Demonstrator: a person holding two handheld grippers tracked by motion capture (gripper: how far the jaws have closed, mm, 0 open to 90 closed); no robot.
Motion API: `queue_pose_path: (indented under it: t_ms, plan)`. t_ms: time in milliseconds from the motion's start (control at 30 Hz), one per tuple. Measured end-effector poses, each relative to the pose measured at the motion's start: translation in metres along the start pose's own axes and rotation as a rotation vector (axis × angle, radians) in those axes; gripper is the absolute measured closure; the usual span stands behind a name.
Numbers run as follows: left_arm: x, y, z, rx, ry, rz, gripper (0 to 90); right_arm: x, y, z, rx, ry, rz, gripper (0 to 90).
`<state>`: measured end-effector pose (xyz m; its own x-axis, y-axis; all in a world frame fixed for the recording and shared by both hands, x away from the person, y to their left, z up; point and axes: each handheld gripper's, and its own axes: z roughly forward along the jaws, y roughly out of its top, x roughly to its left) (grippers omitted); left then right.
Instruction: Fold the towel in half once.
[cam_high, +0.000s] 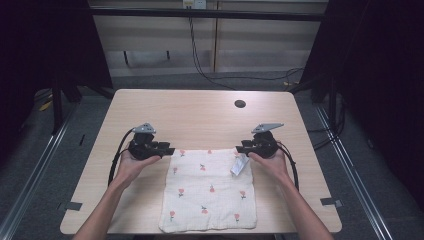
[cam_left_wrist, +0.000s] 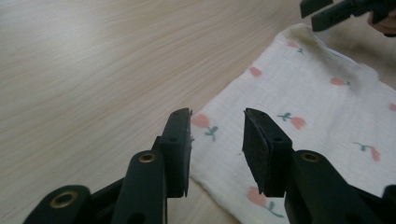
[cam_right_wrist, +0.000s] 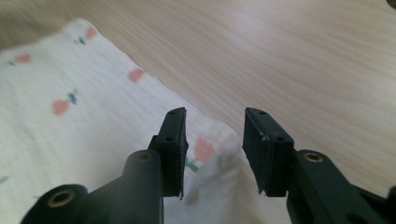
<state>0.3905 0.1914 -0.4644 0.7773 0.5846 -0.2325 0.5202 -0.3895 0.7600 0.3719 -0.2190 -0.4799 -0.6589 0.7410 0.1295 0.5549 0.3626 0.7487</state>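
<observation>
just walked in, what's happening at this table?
A person holds a two-jaw gripper in each hand at the far corners of a white cloth with a red flower print, spread flat on the wooden table. The left gripper is at the far left corner, the right gripper at the far right one, where a white label lies on the cloth. In the gripper views both stand with jaws open above the cloth, gripping nothing; the right corner looks slightly rumpled.

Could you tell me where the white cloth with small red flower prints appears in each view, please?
High view: white cloth with small red flower prints, lower centre.
Left gripper view: right half.
Right gripper view: left side.
Shared landmark: light wooden table.
</observation>
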Motion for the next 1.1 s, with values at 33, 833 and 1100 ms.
queue_pose_path:
  t_ms: [33, 833, 1100]
  plan:
    - [0.001, -0.001, 0.001, 0.0, 0.003, -0.014, 60.3, 0.0, -0.001, 0.002, 0.016, -0.024, -0.003, 58.7]
    - [0.017, -0.015, 0.027, 0.093, 0.079, -0.002, 56.3, -0.007, -0.015, 0.015, 0.091, -0.031, 0.021, 86.9]
    - [0.007, -0.014, 0.041, 0.103, 0.076, 0.032, 56.1, -0.009, -0.017, 0.015, 0.079, -0.02, 0.033, 86.9]
